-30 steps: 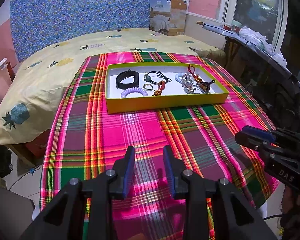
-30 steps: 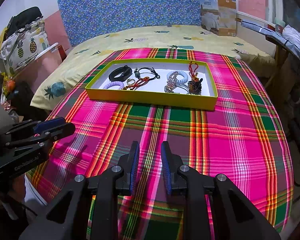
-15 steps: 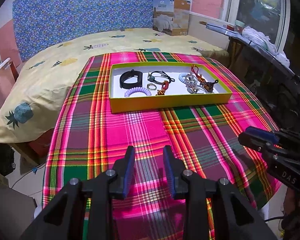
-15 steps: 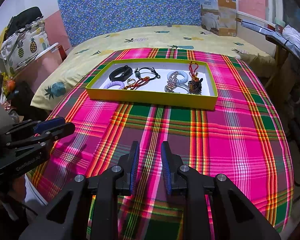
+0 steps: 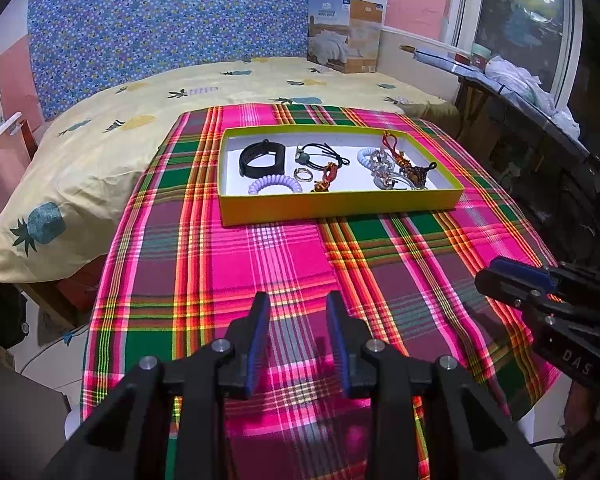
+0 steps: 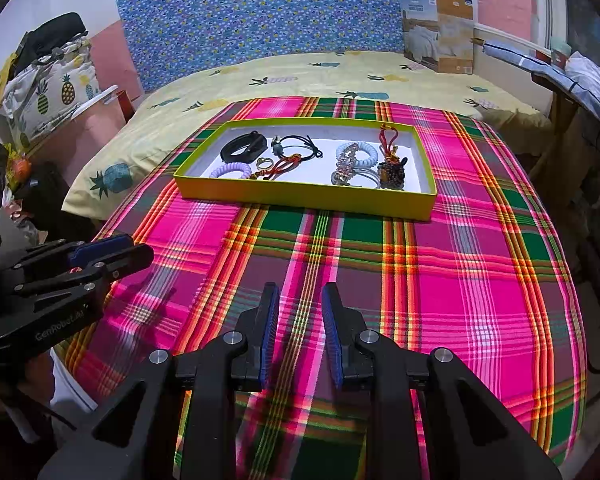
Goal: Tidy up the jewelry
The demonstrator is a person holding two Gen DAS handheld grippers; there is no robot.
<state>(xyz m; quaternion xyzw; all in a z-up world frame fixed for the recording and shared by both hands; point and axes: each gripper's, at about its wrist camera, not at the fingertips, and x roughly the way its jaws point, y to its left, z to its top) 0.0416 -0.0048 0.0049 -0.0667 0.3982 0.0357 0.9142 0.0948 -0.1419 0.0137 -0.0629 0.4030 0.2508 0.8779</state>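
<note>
The bed (image 5: 112,120) filled most of the room, its yellow pineapple-print sheet running back to a blue flowered headboard (image 5: 172,28). A pink, green and yellow plaid cloth (image 6: 440,280) lay spread over its near part. Along the right side stood a dark rack (image 5: 540,128) heaped with white cloth, and a printed carton (image 5: 346,34) leaned against the far wall. A pineapple-print pillow (image 6: 52,96) sat off to the left.

On the far part of the cloth rested the yellow-green tray (image 5: 340,204) with a white floor, nothing between it and the claws. In it lay a black band (image 5: 262,158), a lilac coil tie (image 5: 275,185), a black cord bracelet (image 5: 320,152), a small ring (image 5: 302,175), a red-and-gold knotted charm (image 5: 326,178), and at the right end a tangle of a pale blue coil tie (image 6: 358,152), silvery pieces and a red-looped brown charm (image 6: 392,168), all touching.

The left claw (image 5: 298,300) hung over the near cloth, its jaws parted and empty. The right claw (image 6: 300,292) did likewise, its gap a little narrower, gripping nothing.
</note>
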